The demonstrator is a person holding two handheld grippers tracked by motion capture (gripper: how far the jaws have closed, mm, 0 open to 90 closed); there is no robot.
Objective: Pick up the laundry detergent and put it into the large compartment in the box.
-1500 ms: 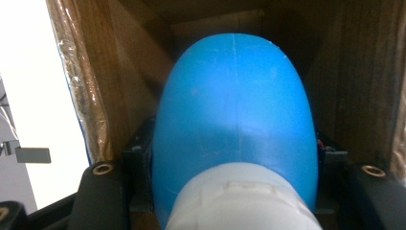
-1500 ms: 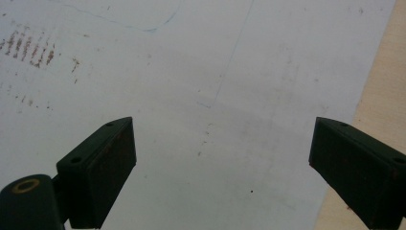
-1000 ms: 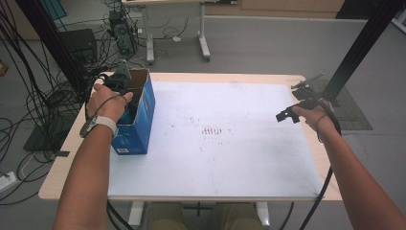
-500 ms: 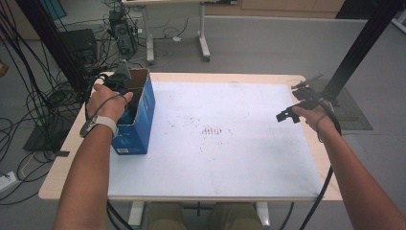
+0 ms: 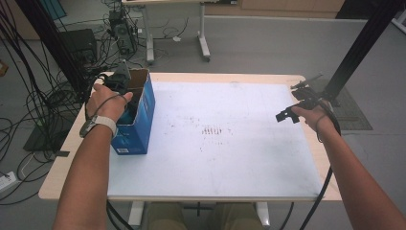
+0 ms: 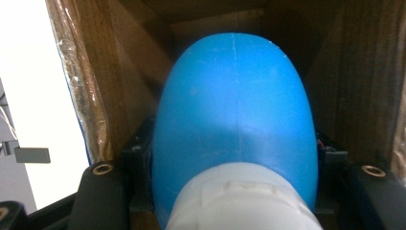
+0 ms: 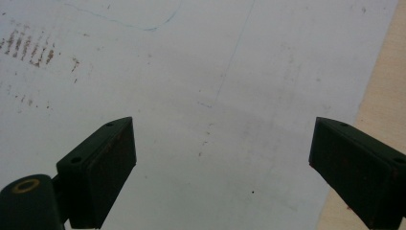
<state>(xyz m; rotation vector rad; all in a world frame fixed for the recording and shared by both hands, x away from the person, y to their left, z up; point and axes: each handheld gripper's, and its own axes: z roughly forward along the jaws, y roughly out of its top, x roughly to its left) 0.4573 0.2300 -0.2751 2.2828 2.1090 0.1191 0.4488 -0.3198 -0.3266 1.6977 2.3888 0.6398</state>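
Observation:
An open blue cardboard box (image 5: pixel 140 120) stands at the left edge of the white mat (image 5: pixel 239 158). My left gripper (image 5: pixel 120 80) reaches down into the box from above. In the left gripper view its jaws sit inside the brown box walls (image 6: pixel 119 76), and the left gripper (image 6: pixel 234 155) is shut on a rounded blue bottle (image 6: pixel 234 100) with a white cap (image 6: pixel 239 203). My right gripper (image 5: pixel 298 104) hovers over the mat's far right side. In the right gripper view the right gripper (image 7: pixel 222 146) is open with nothing between its pads.
The mat covers most of a light wooden table (image 5: pixel 72 139) and has faint brown smudges (image 5: pixel 210 130) near its middle. A black post (image 5: pixel 364 43) rises past the far right corner. Cables (image 5: pixel 43 100) and equipment lie on the floor to the left.

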